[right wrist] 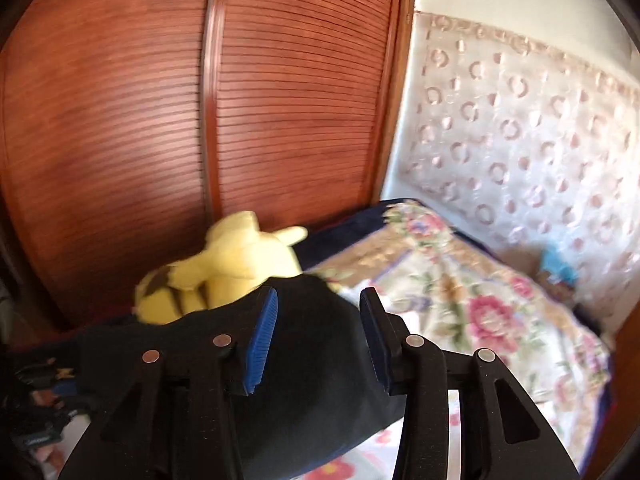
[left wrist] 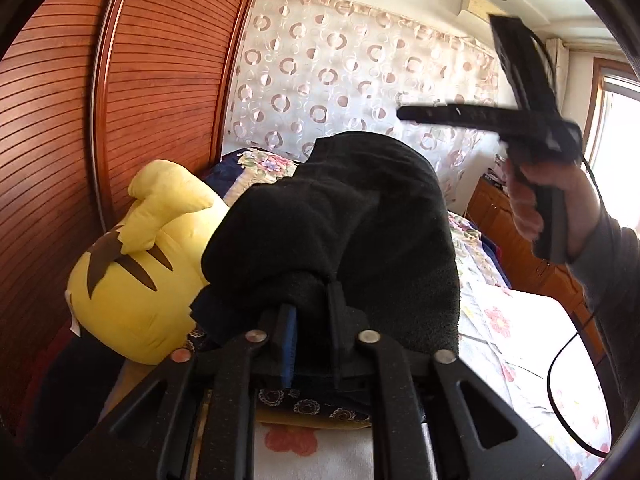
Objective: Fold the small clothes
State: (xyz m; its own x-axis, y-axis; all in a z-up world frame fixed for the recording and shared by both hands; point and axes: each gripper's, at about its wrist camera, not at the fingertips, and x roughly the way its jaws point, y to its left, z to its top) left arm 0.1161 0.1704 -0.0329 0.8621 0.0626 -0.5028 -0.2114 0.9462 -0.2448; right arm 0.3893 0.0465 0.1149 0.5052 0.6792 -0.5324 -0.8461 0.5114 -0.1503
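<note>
The left gripper (left wrist: 308,312) has its jaws clamped on the black garment (left wrist: 340,216), lifted off the floral bed (left wrist: 520,320); the right gripper (right wrist: 316,336), jaws apart, hovers above it. Yellow plush (left wrist: 132,280) at nine o'clock. Likely mid-fold; next, grab a free edge

Matt fleecy black garment (left wrist: 340,220), glossy slatted wood wardrobe (left wrist: 120,100)
</note>
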